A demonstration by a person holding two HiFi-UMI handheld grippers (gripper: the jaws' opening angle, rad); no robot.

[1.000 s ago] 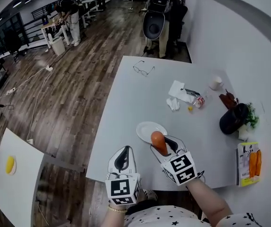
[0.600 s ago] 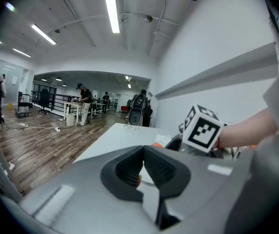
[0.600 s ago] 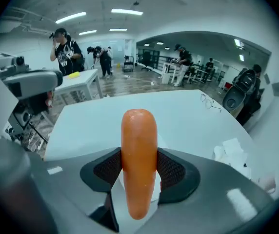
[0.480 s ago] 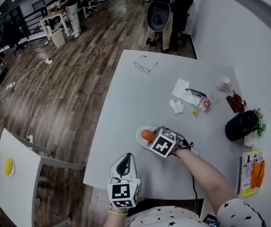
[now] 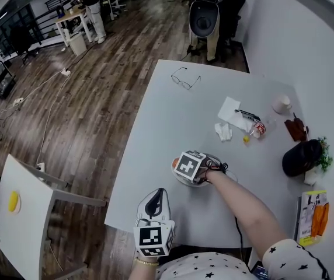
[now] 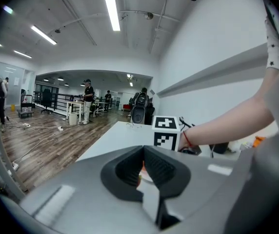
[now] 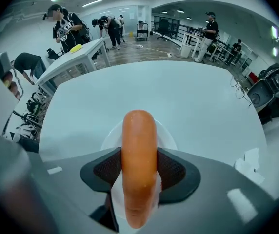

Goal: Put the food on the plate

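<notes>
White table (image 5: pixel 173 115): right gripper (image 7: pixel 139 168) clamps sausage (image 7: pixel 138 140) over plate (image 7: pixel 112 136), inside the edges; left gripper (image 6: pixel 142 165), jaws together, over near edge; wood floor (image 5: pixel 85 127) beyond.

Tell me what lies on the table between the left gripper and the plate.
Nothing: the head view shows only bare table between the left gripper and the plate.

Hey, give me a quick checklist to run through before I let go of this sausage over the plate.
1. Right gripper gripping the sausage: ok, the pads press on both its sides.
2. Sausage above the white plate: ok, the plate lies right beneath it.
3. Sausage resting on the plate: cannot tell.
4. Left gripper out of the way: ok, shut and empty, back at the table edge.
</notes>
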